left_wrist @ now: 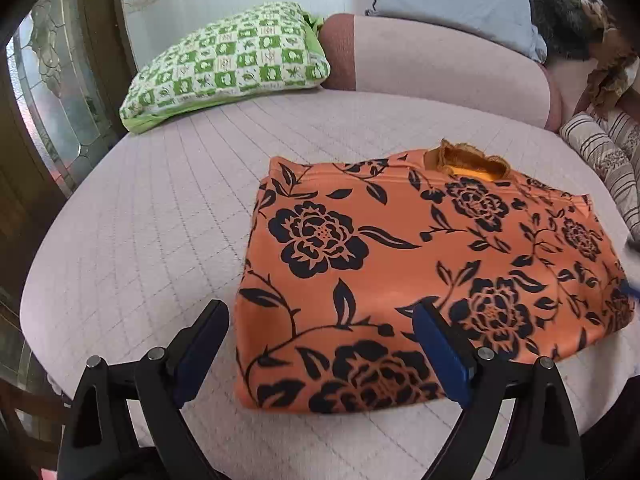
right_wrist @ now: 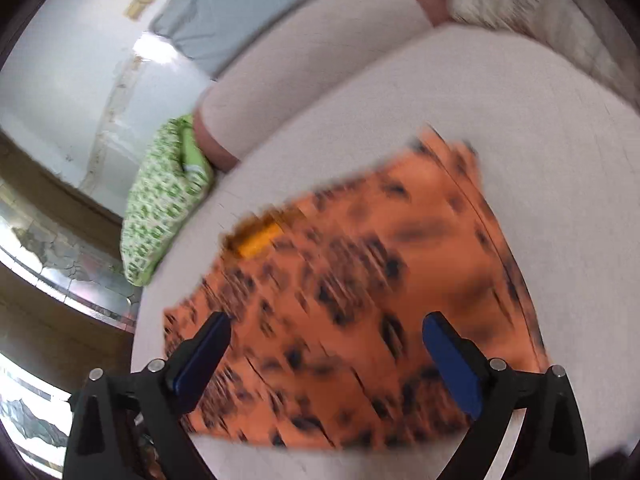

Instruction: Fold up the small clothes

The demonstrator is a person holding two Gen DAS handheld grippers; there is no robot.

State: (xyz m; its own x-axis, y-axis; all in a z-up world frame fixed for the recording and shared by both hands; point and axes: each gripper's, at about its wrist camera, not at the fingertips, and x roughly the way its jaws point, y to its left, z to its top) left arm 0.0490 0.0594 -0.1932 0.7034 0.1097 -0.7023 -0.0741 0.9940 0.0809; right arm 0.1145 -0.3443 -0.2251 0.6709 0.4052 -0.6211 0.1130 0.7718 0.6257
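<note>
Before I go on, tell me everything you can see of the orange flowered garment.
The orange garment is soft, matte fabric printed with dark navy flowers, leaves and vines. It lies flat on the pale quilted bed cover, folded into a rough rectangle, with its frayed neck opening showing a yellow-orange lining at the far edge. Both hand-held grippers, left and right, are open and grip nothing. The right view is motion-blurred.

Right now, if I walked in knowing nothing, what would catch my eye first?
The orange garment with black flowers, folded into a rough rectangle on the pale quilted bed, dominates both views. Behind it to the left, a green and white checked pillow lies against a pink bolster. In the foreground, two blue-padded fingers stand wide apart, gripping nothing; the right wrist view is blurred.
</note>
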